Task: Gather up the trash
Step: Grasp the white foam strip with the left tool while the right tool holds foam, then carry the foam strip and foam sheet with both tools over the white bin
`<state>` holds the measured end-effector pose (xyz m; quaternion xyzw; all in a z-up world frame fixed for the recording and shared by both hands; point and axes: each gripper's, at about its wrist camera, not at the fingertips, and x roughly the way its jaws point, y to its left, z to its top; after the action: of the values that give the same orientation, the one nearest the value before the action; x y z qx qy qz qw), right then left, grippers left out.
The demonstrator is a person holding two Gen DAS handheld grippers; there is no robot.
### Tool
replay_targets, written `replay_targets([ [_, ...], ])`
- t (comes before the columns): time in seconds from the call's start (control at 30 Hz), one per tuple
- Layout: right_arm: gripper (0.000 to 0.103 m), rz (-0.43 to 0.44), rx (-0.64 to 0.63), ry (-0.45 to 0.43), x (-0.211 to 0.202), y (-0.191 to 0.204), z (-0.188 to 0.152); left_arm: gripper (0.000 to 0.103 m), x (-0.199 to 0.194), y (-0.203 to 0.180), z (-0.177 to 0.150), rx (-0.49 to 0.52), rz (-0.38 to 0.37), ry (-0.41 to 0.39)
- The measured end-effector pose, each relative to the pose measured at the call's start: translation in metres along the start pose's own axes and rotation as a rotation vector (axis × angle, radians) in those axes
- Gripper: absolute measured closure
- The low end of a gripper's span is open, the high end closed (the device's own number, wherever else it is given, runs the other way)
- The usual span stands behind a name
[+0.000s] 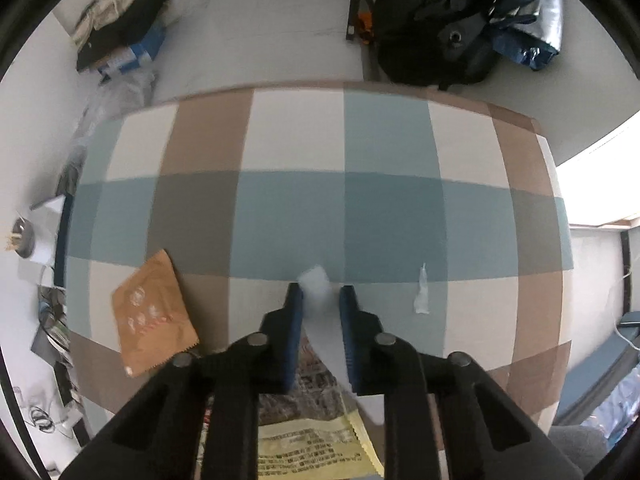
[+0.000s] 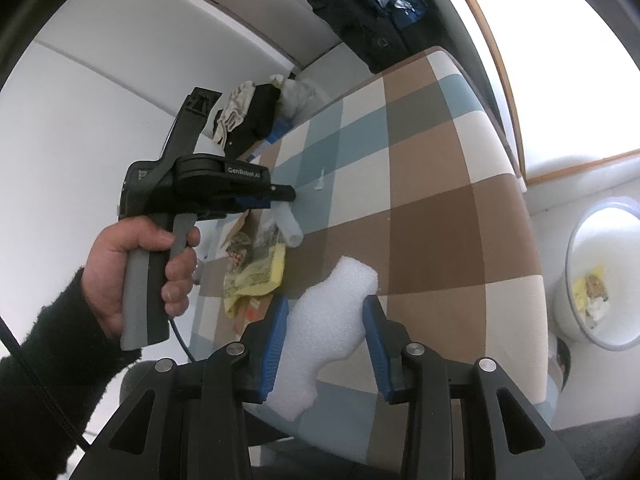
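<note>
Two grippers in view, each in one hand. Five pieces of trash counted on the checked cloth (image 1: 296, 140): one white paper tube (image 1: 320, 320), one brown sachet (image 1: 154, 314), one yellow printed wrapper (image 1: 316, 452), one small white scrap (image 1: 422, 294), one white foam block (image 2: 328, 328).

One container: white bin (image 2: 576, 280) on the floor at 3 o'clock from the cloth in the right wrist view, already holding a yellow wrapper and some pale scraps.

Left gripper (image 1: 320, 292) pointing steeply down, fingers (image 1: 294, 320) drawn narrow and pinching the paper tube; long axis of the tube running from 12 to 6 o'clock between them in the left wrist view, far end poking out past the tips. Brown sachet at 9 o'clock from that grip, small scrap at 3 o'clock, yellow wrapper at 6 o'clock beneath the fingers.

Right gripper (image 2: 326, 308) tilted down over the near edge of the cloth, fingers (image 2: 276, 340) set moderately apart and clamped on the foam block; long axis of the block from 7 toward 1 o'clock.

Hand (image 2: 132, 272) in a dark sleeve wrapped round the left gripper's handle.
</note>
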<state>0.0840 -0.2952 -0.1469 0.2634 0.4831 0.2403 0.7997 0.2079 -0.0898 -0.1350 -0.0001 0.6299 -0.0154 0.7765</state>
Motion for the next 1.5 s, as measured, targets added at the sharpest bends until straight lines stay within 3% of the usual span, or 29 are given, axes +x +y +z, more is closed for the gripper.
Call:
replay_targets([
  [0.2, 0.066, -0.013, 0.001, -0.003, 0.000, -0.001, -0.001, 0.099, -0.017, 0.010, 0.005, -0.049, -0.096, -0.051],
  [0.43, 0.066, -0.018, 0.003, -0.024, -0.002, -0.001, -0.001, 0.099, -0.050, 0.006, 0.001, -0.034, -0.177, -0.166],
  [0.87, 0.066, -0.056, -0.045, -0.047, -0.004, 0.009, -0.007, 0.099, -0.113, 0.037, -0.057, -0.067, -0.270, -0.364],
  [1.2, 0.066, -0.049, -0.118, -0.072, -0.017, 0.037, -0.010, 0.099, -0.115, 0.069, -0.104, -0.125, -0.270, -0.401],
  [1.5, 0.066, -0.037, -0.146, -0.084, -0.024, 0.059, -0.008, 0.099, -0.116, 0.082, -0.117, -0.146, -0.303, -0.405],
])
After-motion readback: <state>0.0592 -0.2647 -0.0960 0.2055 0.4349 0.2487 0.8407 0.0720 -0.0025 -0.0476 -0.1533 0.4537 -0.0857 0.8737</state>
